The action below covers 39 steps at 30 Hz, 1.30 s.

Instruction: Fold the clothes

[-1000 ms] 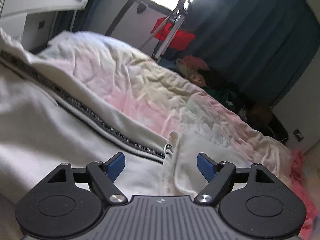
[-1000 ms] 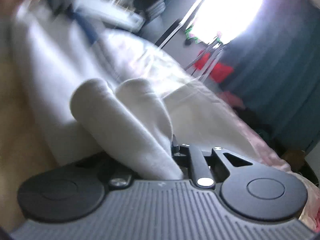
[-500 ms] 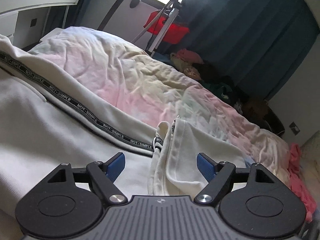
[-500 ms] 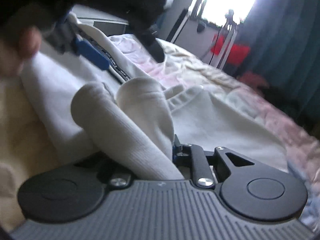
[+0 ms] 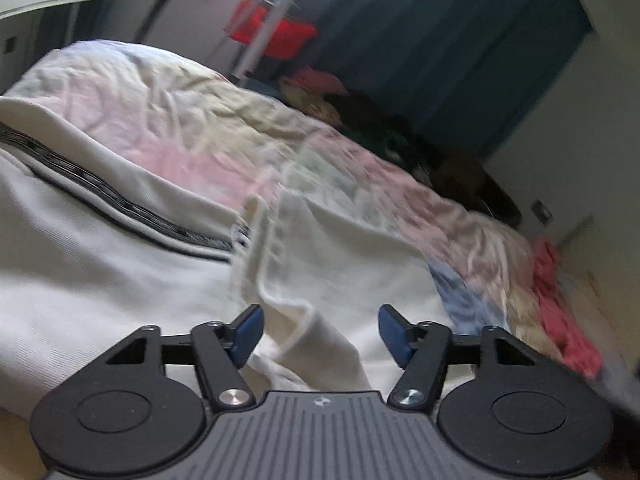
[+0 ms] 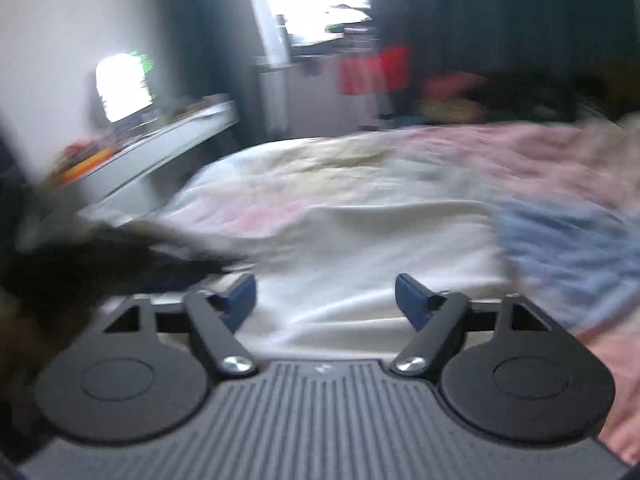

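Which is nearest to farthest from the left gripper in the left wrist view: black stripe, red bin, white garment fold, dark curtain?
From the left gripper:
1. White garment fold, between the open fingers.
2. Black stripe, left, running across the garment.
3. Red bin, beyond the bed, top centre.
4. Dark curtain, behind the bin, upper right.

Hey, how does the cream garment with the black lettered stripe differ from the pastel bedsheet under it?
The cream garment with the black lettered stripe is plain apart from that dark band; the pastel bedsheet is blotched pink, yellow and blue. The garment lies on top, nearest the open left claw; the bedsheet spreads out beyond it. Both are wrinkled fabric.
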Each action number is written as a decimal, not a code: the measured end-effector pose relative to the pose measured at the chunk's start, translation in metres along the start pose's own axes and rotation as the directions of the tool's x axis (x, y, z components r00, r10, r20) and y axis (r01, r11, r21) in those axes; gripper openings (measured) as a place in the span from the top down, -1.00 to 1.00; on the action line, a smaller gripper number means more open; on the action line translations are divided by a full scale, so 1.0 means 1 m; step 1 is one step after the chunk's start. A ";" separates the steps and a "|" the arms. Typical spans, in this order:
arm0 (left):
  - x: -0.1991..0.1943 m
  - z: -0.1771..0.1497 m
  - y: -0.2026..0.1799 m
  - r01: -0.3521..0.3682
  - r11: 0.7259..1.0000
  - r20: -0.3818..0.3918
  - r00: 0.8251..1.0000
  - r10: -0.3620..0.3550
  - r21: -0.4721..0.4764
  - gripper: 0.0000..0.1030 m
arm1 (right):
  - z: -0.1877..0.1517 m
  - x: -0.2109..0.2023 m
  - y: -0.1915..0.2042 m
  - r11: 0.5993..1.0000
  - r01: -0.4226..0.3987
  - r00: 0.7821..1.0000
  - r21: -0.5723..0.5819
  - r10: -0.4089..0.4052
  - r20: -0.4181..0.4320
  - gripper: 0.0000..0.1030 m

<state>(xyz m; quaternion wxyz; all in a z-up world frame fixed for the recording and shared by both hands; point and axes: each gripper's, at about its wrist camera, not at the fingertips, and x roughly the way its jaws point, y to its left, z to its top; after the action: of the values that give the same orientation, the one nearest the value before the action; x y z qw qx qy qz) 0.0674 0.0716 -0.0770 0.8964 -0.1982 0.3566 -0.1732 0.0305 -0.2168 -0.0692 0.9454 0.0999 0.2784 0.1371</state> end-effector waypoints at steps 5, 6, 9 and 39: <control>0.018 -0.011 -0.005 -0.051 0.998 -0.043 0.998 0.053 0.045 0.16 | -0.023 0.025 -0.024 0.988 0.140 0.984 0.068 -0.131 -0.121 0.61; 0.020 -0.013 -0.005 -0.052 0.998 -0.049 0.997 0.055 0.044 0.28 | -0.026 0.029 -0.025 0.986 0.154 0.981 0.064 -0.145 -0.131 0.62; 0.020 -0.013 0.000 -0.017 1.000 -0.056 0.998 0.018 0.010 0.62 | -0.027 0.049 -0.025 0.983 0.179 0.977 0.040 -0.172 -0.128 0.62; -0.123 0.047 0.093 -0.271 0.915 0.064 0.951 0.303 -0.299 -0.42 | -0.021 0.043 -0.025 0.984 0.179 0.978 0.028 -0.174 -0.111 0.57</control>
<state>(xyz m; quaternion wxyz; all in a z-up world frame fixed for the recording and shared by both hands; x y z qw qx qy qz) 0.0320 0.2179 -0.0199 0.8919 -0.2806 0.3538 0.0248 0.0585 -0.2249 -0.1151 0.9353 0.0852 0.3394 0.0524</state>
